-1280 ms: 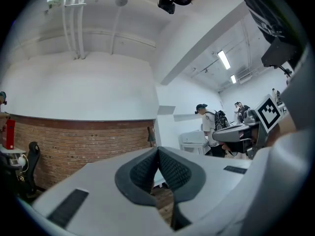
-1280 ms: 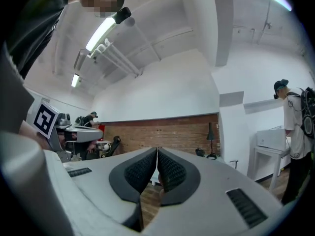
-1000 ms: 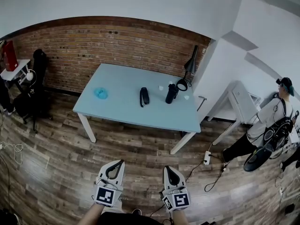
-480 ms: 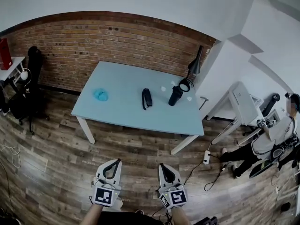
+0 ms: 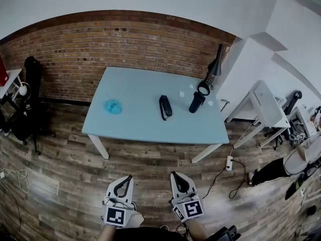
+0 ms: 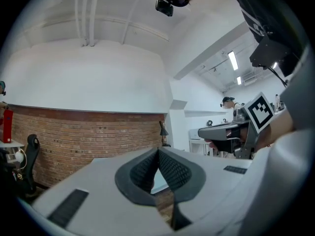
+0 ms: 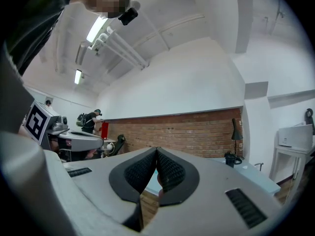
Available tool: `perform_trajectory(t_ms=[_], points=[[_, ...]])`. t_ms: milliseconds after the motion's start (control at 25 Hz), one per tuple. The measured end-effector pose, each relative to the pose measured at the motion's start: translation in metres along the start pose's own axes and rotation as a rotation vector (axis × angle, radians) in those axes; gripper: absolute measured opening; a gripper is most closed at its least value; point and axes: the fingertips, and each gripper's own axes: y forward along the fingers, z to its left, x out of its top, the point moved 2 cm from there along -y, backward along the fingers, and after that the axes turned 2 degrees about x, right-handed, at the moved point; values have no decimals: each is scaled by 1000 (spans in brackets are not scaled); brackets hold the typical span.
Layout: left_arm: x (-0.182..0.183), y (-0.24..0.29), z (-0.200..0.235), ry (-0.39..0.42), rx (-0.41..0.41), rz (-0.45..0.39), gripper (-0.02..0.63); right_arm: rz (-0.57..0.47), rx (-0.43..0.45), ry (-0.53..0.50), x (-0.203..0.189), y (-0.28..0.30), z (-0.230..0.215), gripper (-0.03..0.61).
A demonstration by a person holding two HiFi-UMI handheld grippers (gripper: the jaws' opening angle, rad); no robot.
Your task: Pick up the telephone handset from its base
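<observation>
my left gripper (image 5: 129, 177) and right gripper (image 5: 174, 174) are pressed together, empty; the telephone handset (image 5: 165, 107) lies well ahead on the table (image 5: 135, 89), lengthwise away from me, nearer the right

Black telephone handset (image 5: 165, 107) on blue table (image 5: 138, 122)

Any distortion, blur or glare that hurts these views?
Head view: heavy fisheye bows the brick wall; evenly lit; telephone sharp but small. Left gripper view: black vignette corners, no glare. Right gripper view: ceiling light bright, slight bloom only.
</observation>
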Motion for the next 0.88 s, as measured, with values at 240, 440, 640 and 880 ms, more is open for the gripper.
perform_trajectory(t_ms=[240, 440, 640, 880], points=[[-15, -1, 55, -32, -4, 54, 20, 18, 4, 1, -8, 48, 35, 14], [-12, 28, 74, -46, -53, 35, 20, 37, -28, -26, 3, 65, 28, 14], [-10, 64, 72, -37, -83, 26, 20, 66, -92, -6, -3, 69, -9, 14], [-5, 114, 67, -6, -73, 59, 20, 28, -133, 27, -11, 91, -70, 14]])
